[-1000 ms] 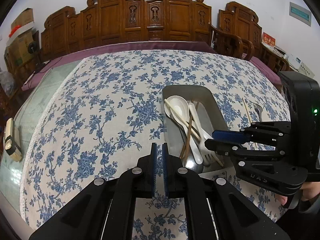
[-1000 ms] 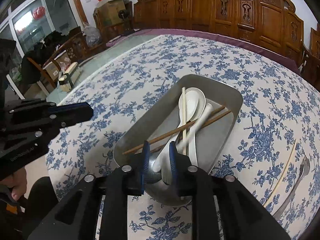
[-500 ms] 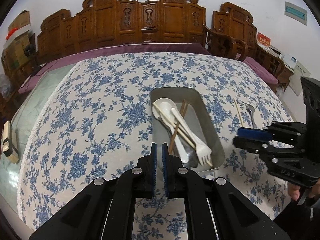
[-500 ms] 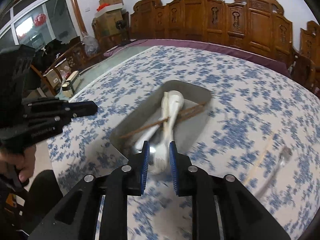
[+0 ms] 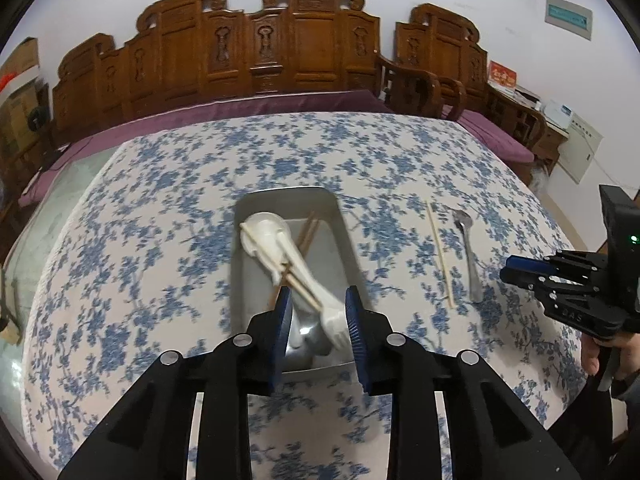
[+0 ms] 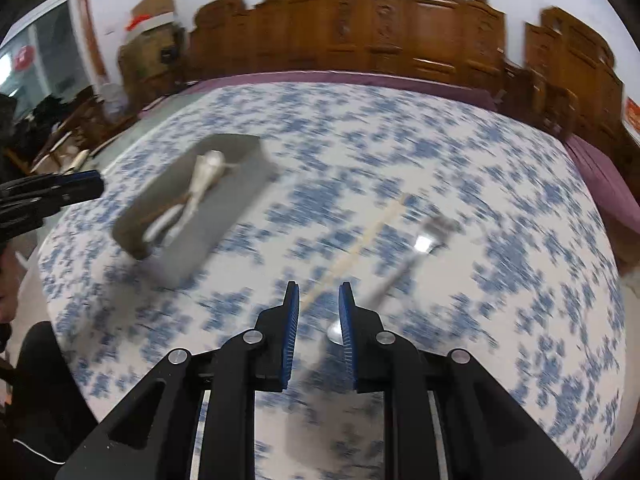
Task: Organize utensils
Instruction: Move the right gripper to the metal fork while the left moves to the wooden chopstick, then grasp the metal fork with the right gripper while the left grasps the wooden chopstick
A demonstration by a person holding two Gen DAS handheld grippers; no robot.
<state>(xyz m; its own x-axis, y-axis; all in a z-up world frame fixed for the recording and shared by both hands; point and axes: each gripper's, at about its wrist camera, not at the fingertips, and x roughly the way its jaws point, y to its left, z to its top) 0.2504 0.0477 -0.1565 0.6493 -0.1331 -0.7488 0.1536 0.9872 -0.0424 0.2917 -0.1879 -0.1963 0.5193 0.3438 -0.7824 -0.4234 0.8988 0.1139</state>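
Note:
A grey metal tray (image 5: 244,264) sits mid-table with white spoons (image 5: 266,236), brown chopsticks (image 5: 306,232) and a white fork (image 5: 334,326) in it. My left gripper (image 5: 318,300) hovers over the tray's near end. Its jaws are opening, and nothing is pressed between them. To the right of the tray, a pale chopstick (image 5: 439,254) and a metal utensil (image 5: 468,256) lie on the cloth. My right gripper (image 6: 319,300) hangs just short of the chopstick (image 6: 360,244) and the metal utensil (image 6: 416,248). Its jaws are slightly apart and empty. The right wrist view is motion-blurred.
A blue-flowered cloth (image 5: 160,208) covers the table, with bare glass at its left edge (image 5: 48,216). Carved wooden benches (image 5: 280,52) with purple cushions line the far side. A hand (image 5: 592,356) holds the right gripper's handle.
My left jaws went from shut to parted, and that gripper shifted over the tray's near end. My right gripper swung right, from above the tray to the chopstick and metal utensil.

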